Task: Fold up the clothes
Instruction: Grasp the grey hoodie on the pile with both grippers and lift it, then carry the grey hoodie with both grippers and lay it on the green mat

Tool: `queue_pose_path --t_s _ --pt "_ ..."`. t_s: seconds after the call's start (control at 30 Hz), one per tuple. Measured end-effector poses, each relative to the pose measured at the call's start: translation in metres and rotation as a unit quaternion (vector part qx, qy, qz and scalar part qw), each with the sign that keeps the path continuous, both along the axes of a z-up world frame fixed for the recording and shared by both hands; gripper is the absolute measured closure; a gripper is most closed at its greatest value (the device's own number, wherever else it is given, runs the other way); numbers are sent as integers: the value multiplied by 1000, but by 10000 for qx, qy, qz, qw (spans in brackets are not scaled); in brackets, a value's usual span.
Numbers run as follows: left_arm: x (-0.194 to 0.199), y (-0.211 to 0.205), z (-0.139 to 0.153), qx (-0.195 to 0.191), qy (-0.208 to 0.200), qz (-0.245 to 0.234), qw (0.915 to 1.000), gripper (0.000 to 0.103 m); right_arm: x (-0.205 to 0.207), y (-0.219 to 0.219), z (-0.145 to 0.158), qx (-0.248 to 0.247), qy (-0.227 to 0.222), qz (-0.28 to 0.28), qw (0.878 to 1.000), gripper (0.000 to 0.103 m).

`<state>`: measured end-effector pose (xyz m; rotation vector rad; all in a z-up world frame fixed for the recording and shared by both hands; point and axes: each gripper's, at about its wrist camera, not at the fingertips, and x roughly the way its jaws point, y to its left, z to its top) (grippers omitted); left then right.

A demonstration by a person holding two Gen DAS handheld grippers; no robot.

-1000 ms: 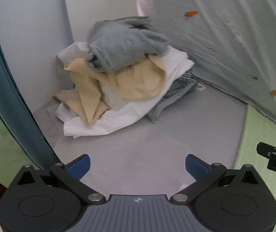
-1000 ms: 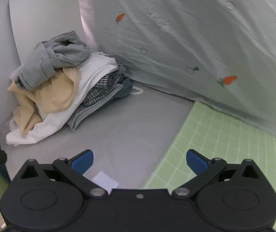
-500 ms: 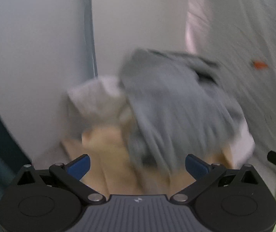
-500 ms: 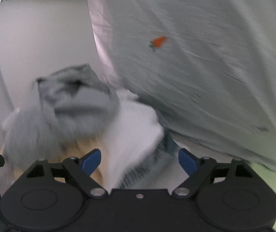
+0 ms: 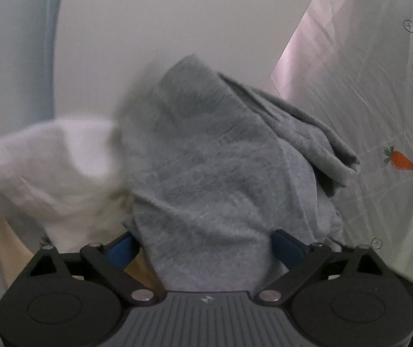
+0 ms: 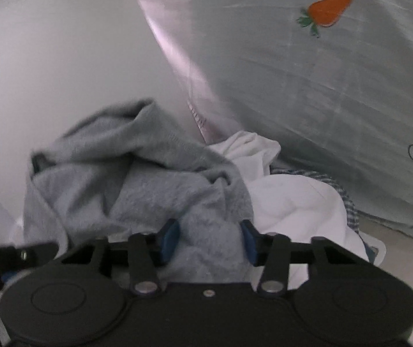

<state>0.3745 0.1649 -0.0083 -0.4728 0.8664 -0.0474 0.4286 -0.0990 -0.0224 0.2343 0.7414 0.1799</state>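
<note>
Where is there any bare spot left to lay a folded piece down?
Only a strip of pale grey surface at the right wrist view's lower right, between the white garment and the carrot-print sheet. Elsewhere it is crowded: the crumpled grey sweatshirt fills both views.

Crumpled grey garment [image 5: 206, 173] atop pile
</note>
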Motion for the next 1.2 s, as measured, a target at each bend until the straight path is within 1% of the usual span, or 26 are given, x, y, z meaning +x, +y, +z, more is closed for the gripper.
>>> queue_pose_path --t_s 0.03,0.07,0.13,0.2,0.23,0.27,0.3,0.37,0.4,0.43,0.47,0.5,0.57,0.6,0.67,0.77,0.8,0.87,0.97,1.07,1.13,1.2 --pt "0 0 -3 -92 21 -21 10000 16 0 4 -1 -113 -19 48 9999 61" --pt "0 0 -4 -158 21 -49 9999 18 -1 8 -1 -242 -54 100 9996 64" --pt "-2 -2 -5 -139 -14 -122 9998 24 -2 17 0 -521 -136 210 9983 67" --pt "-4 -4 -5 -99 -47 -164 9998 28 -6 26 1 -815 -257 312 9959 75" --pt "-6 -6 -5 -85 -66 -157 9998 33 -7 29 0 -914 -311 333 9948 77" --pt "-10 -10 -3 -37 -96 -154 9998 36 -9 30 1 -964 -356 329 9942 81" --pt "-13 -13 0 27 -131 -154 9998 44 -11 30 3 -985 -404 315 9938 87" --pt "-22 -25 8 274 -211 -159 9993 55 -20 27 10 -1024 -543 288 9928 91" --pt "-26 -31 12 408 -253 -162 9987 62 -26 27 14 -1140 -641 269 9910 92" --pt "-32 -36 16 518 -310 -154 9981 68 -34 27 19 -1304 -768 257 9881 92" --pt "-38 -41 20 618 -374 -142 9973 70 -45 29 25 -1540 -939 257 9833 92" --pt "-44 -46 24 719 -437 -130 9964 73 -56 29 32 -1670 -1089 237 9796 93" --pt "-56 -56 33 919 -565 -106 9941 76 -80 23 46 -1659 -1342 135 9769 93" --pt "-66 -58 38 951 -676 -138 9931 79 -92 20 52 -1737 -1495 83 9733 94" --pt "-91 -64 53 981 -978 -273 9900 81 -119 13 65 -1898 -1789 -31 9654 94" --pt "-128 -93 85 1329 -1562 -551 9772 81 -162 0 82 -2072 -2179 -262 9534 94" --pt "-141 -103 92 1309 -1685 -667 9747 82 -178 -6 88 -2145 -2312 -363 9483 94" --pt "-167 -120 102 1146 -1869 -920 9713 82 -208 -20 97 -2246 -2514 -612 9395 94" --pt "-209 -153 107 1009 -2000 -1361 9650 82 -254 -53 107 -2342 -2695 -1052 9281 94" --pt "-247 -195 104 815 -1952 -1880 9591 82 -303 -96 109 -2488 -2728 -1492 9173 94" --pt "-279 -229 98 720 -1919 -2336 9505 82 -345 -126 110 -2638 -2673 -1796 9092 94" --pt "-312 -266 89 640 -1835 -2814 9397 81 -386 -161 103 -2741 -2435 -2146 9053 94"
